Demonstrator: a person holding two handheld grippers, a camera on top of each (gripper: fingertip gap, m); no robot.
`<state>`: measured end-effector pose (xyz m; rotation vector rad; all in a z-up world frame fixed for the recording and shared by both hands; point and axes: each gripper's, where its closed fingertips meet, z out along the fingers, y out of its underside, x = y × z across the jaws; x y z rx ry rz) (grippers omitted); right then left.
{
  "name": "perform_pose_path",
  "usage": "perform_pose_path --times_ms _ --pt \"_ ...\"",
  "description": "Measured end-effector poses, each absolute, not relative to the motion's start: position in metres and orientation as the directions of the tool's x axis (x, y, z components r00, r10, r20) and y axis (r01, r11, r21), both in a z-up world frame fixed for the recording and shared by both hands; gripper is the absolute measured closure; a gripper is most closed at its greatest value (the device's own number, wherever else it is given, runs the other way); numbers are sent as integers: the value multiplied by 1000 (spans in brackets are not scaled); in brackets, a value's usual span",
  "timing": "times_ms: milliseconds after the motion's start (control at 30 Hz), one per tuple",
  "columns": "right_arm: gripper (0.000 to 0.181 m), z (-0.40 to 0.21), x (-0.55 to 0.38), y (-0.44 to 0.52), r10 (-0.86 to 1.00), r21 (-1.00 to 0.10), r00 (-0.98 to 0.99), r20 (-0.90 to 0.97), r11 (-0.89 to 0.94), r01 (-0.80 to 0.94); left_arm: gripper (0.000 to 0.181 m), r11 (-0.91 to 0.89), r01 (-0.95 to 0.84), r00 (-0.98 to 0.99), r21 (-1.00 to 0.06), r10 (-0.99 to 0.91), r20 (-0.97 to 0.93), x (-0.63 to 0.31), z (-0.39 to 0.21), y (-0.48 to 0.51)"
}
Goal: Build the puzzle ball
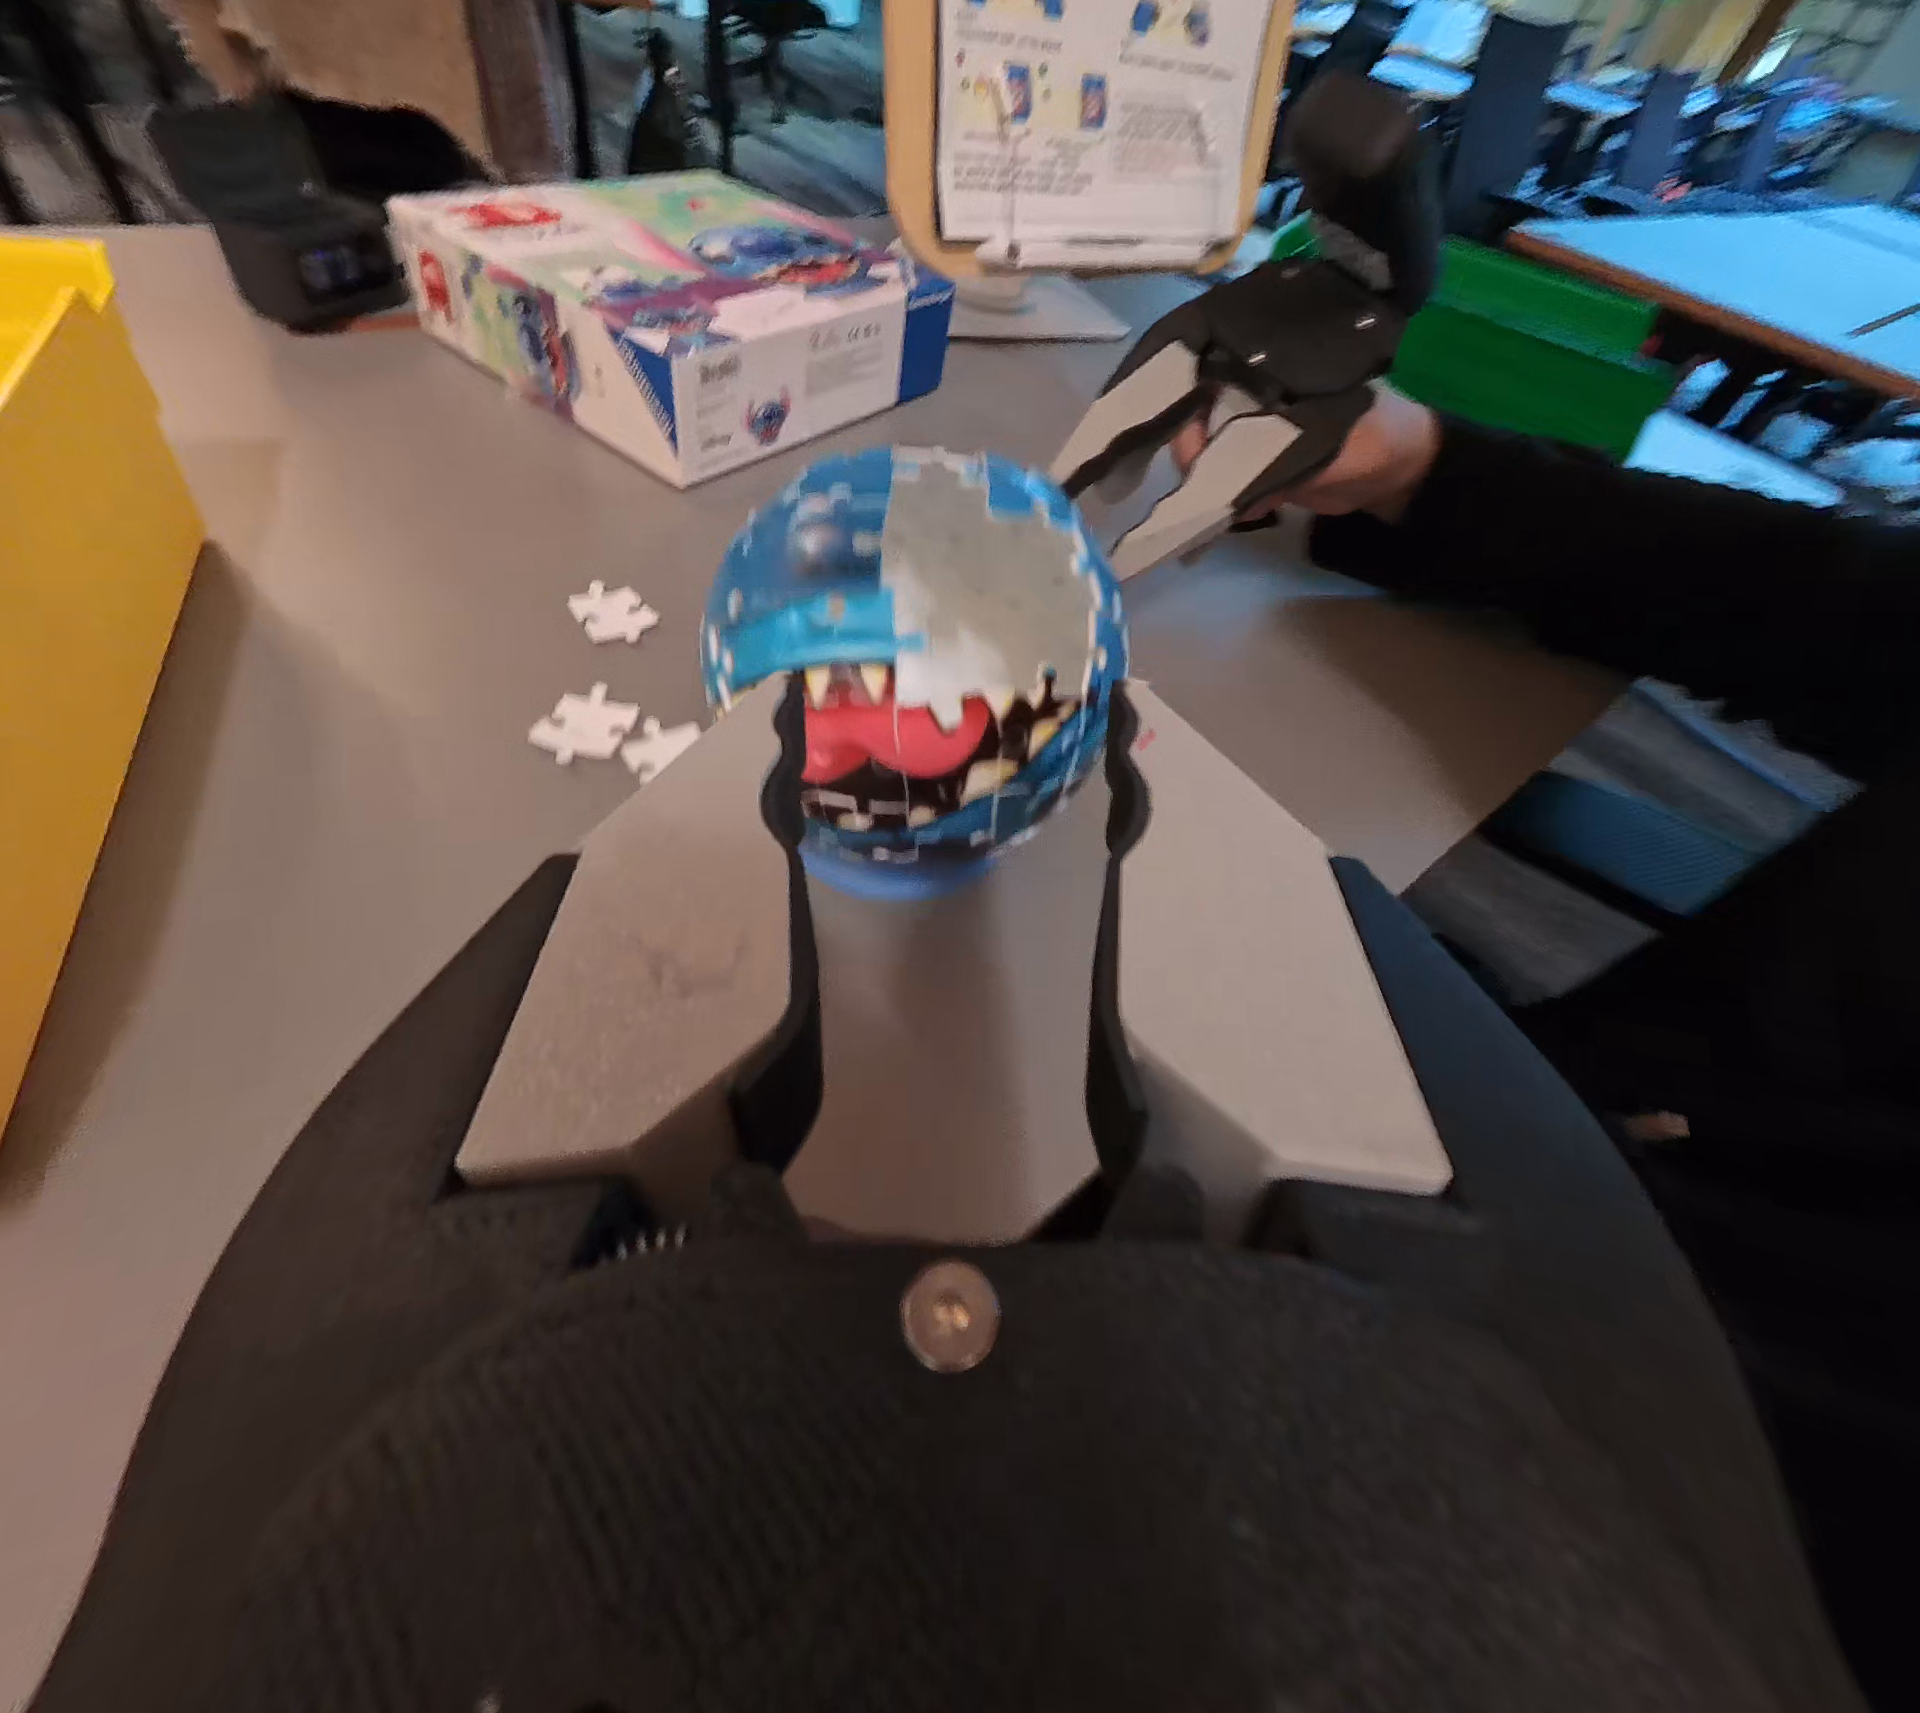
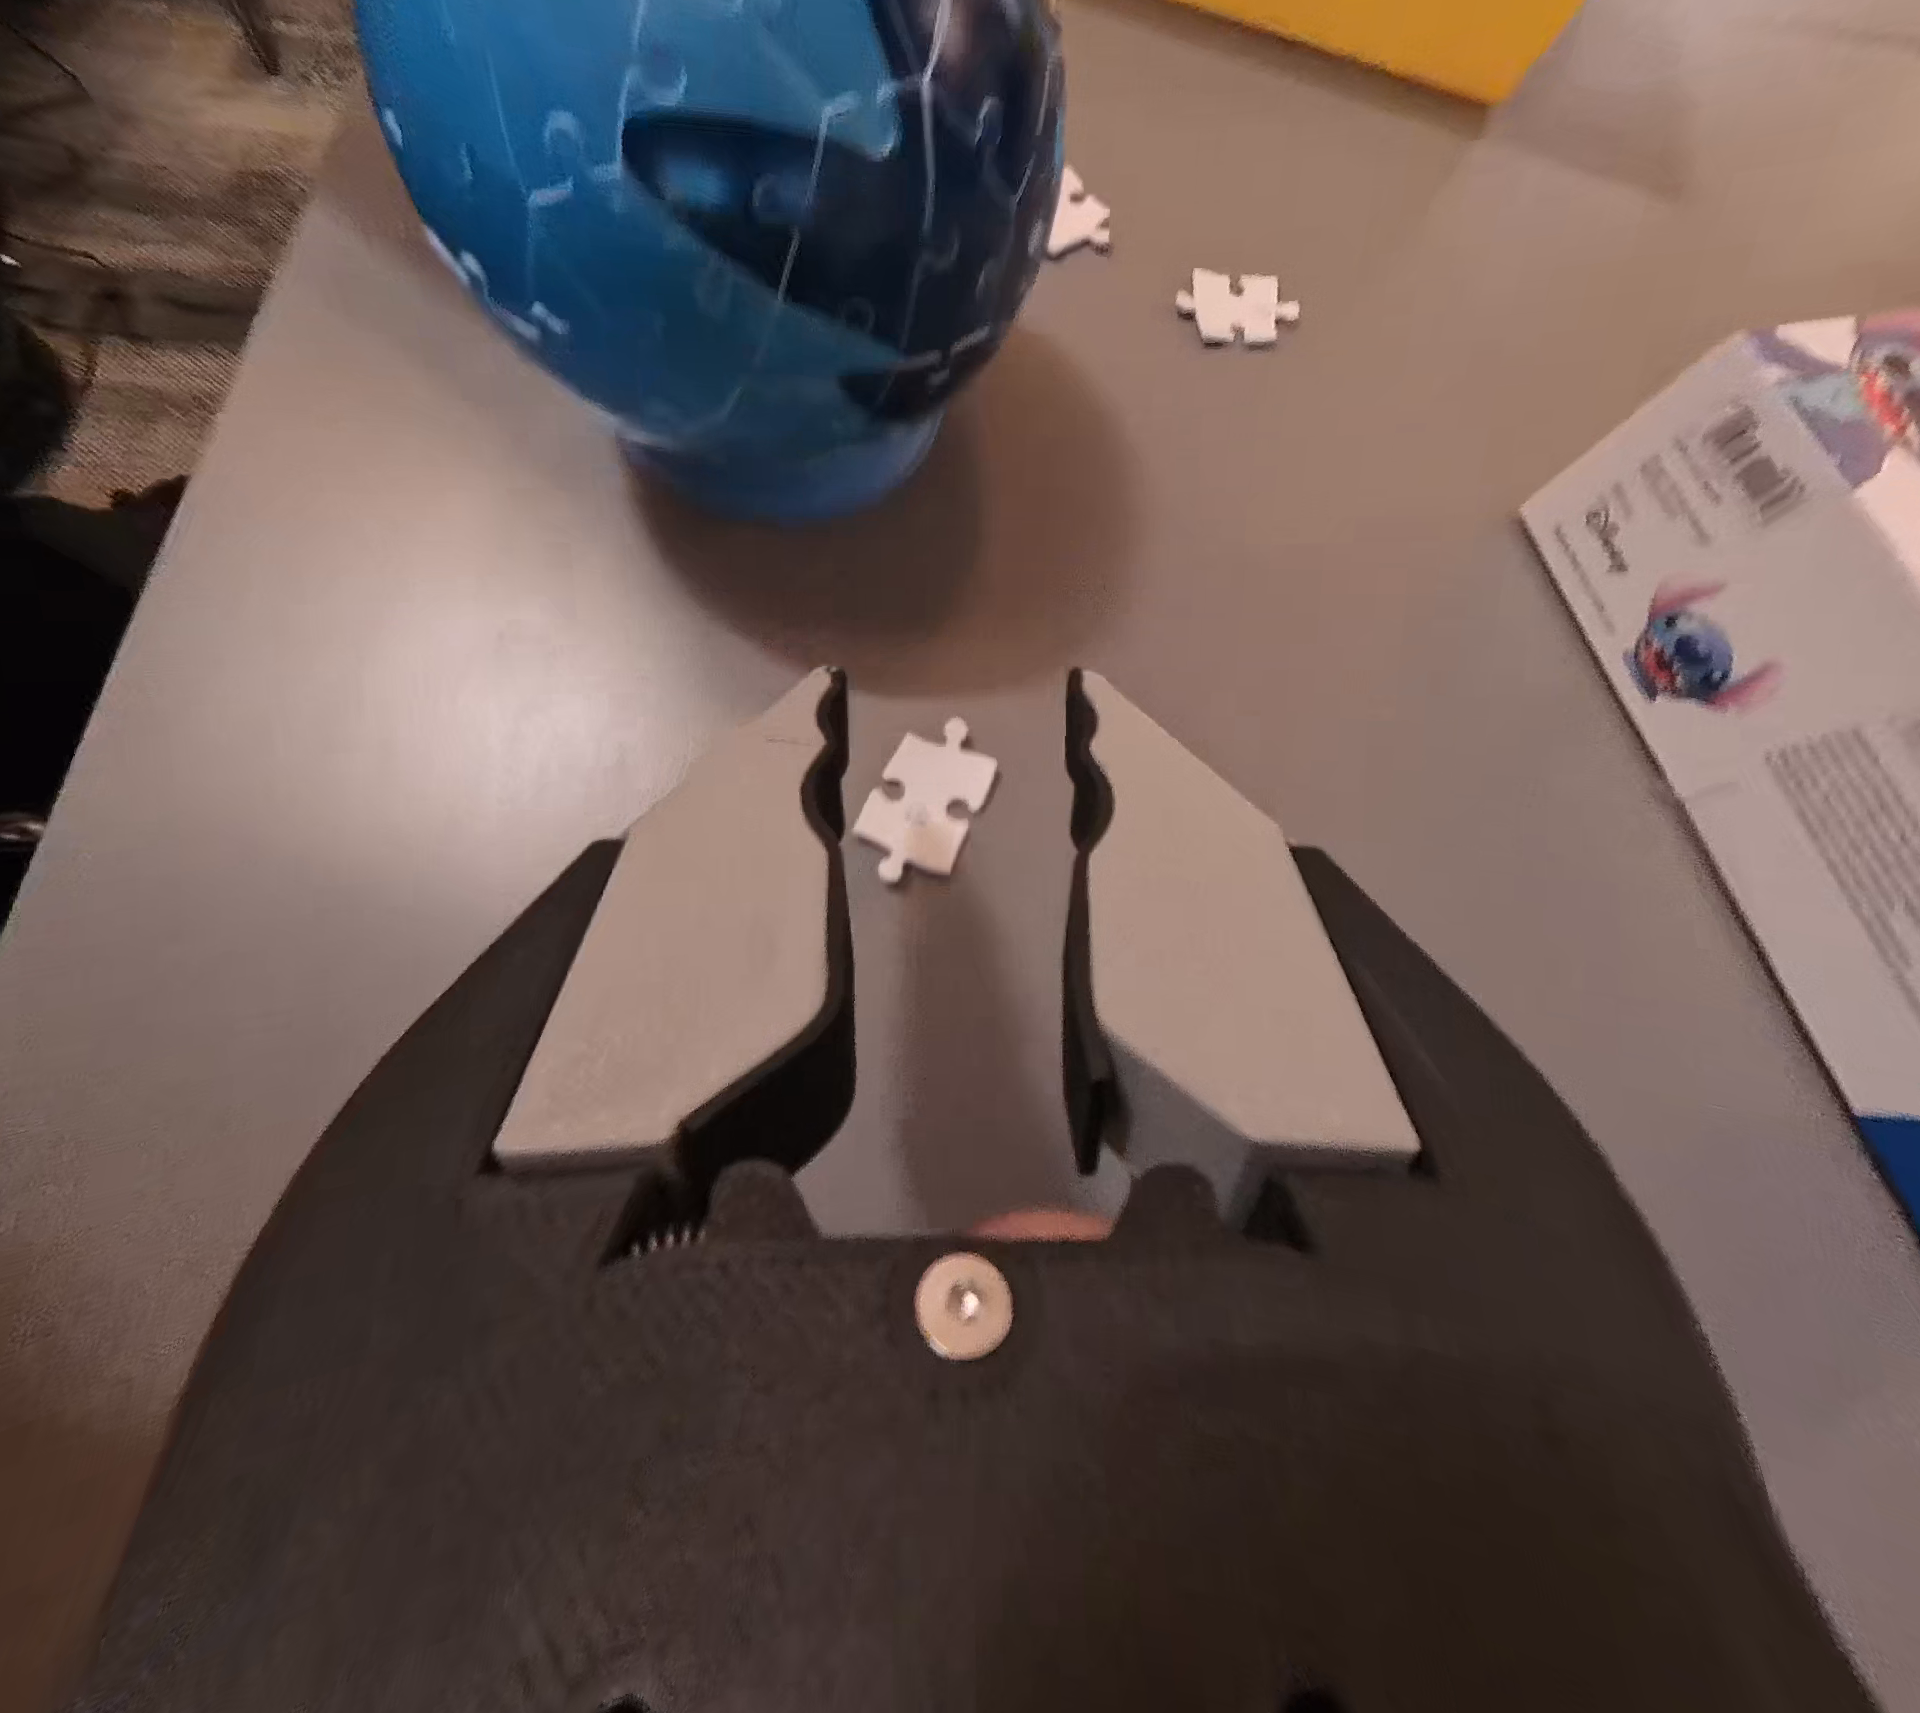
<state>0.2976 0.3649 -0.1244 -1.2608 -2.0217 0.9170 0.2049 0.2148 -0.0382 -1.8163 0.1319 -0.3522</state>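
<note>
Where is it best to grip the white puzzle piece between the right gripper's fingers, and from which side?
The white puzzle piece lies flat on the grey table, between the open fingers of the right gripper. Probably come from above and close on its two opposite edges, clear of the knobs; a flat piece gives no other hold.

The puzzle ball (image 1: 914,655) is partly assembled: a blue sphere printed with a toothed open mouth and red tongue, with a grey unfilled patch on its upper front. It is seated upright on a blue base (image 2: 800,468), which rests on the grey table (image 2: 416,676). Loose white puzzle pieces are noted face down on the table: three left of the ball in the left wrist view (image 1: 613,612), (image 1: 582,723), (image 1: 660,744), and one on the ball's other side, lying flat and apart from it (image 2: 925,799).
</note>
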Motion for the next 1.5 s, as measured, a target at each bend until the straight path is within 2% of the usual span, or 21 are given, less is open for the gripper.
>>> perform_pose_path --times_ms 167,300,400,567,700,867,933,1033,1233,1367,1500 --pt "142 -146 317 364 923 -750 -345 172 350 562 126 -328 66 945 -942 -283 164 230 -62 202" --pt "140 -163 324 369 920 -701 -327 215 379 604 128 -378 -22 947 -926 -304 101 244 -80 201" --pt "139 -160 324 369 919 -701 -314 237 386 600 127 -397 -52 950 -916 -303 77 245 -85 198" --pt "138 -147 330 381 926 -716 -271 264 376 588 126 -384 -31 956 -923 -282 84 234 -79 195" --pt "139 -143 332 376 949 -762 -270 165 296 575 126 -365 39 951 -930 -271 146 221 -75 194" --pt "139 -158 319 363 941 -721 -290 176 323 612 127 -347 61 948 -936 -273 163 213 -71 194" --pt "143 -164 314 367 945 -697 -261 196 322 640 127 -342 44 951 -939 -275 145 212 -68 193" --pt "170 -167 311 369 952 -698 -252 174 299 651 127 -332 6 951 -943 -291 108 216 -63 192" --pt "180 -162 313 365 934 -703 -262 242 355 616 131 -311 -66 929 -948 -365 55 234 -56 188" --pt "181 -147 313 360 947 -757 -256 191 309 576 132 -307 -130 923 -943 -385 -2 245 -56 188" --pt "181 -135 315 358 963 -810 -250 98 223 542 135 -290 -119 895 -950 -446 24 270 -53 192"
